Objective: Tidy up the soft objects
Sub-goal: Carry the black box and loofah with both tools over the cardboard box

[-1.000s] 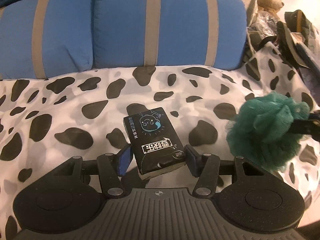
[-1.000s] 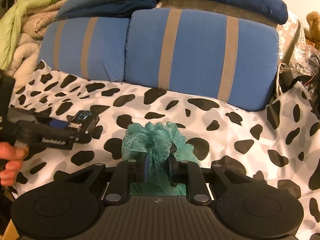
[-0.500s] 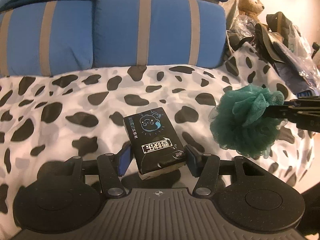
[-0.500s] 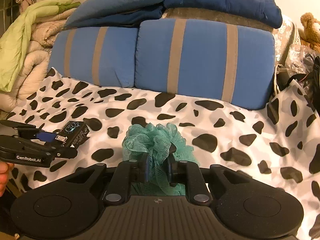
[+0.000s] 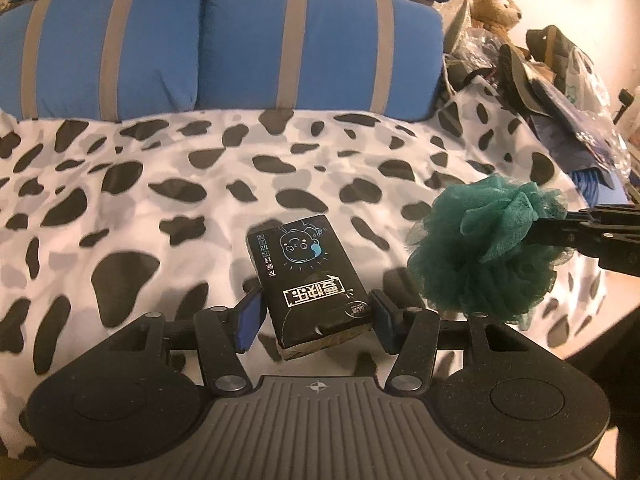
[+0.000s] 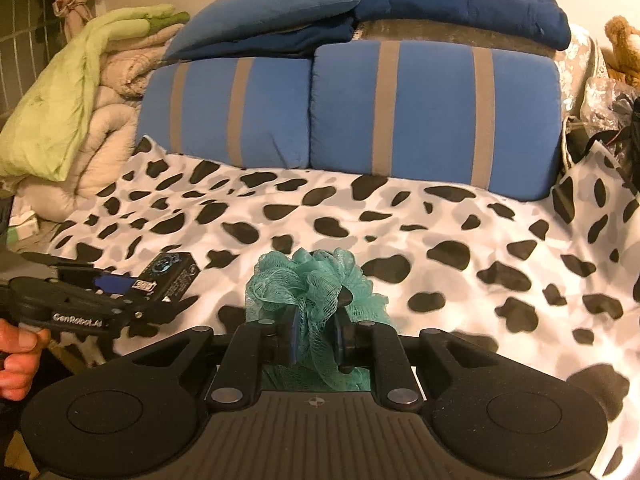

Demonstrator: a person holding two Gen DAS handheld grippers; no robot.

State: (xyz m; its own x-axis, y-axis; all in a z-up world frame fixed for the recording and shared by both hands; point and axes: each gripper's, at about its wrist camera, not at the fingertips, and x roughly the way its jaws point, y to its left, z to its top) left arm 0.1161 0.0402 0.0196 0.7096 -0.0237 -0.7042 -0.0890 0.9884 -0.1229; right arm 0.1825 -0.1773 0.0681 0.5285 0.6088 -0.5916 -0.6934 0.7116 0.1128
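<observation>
Left wrist: our left gripper [image 5: 318, 314] is clamped on the black tissue pack [image 5: 310, 280], pads on both long sides, pack lifted clear of the cow-print cover [image 5: 168, 200]. Against a second ago the grip looks identical, but the backdrop has slid: the striped blue cushions [image 5: 224, 44] sit further back and the teddy bear [image 5: 494, 4] and clutter at right have come into frame. The green mesh loofah [image 5: 486, 248] now hangs higher, near the cover's right edge.

Right wrist: our right gripper [image 6: 316, 334] is pinched tight on the loofah [image 6: 316, 284], mesh bunched between nearly shut jaws. The left gripper [image 6: 132, 292] with its pack [image 6: 172, 276] shows lower left, further in than before; more of the folded blankets [image 6: 80, 92] is visible.

Our read: both items secured and in transit together, drop-off not in view yet.
</observation>
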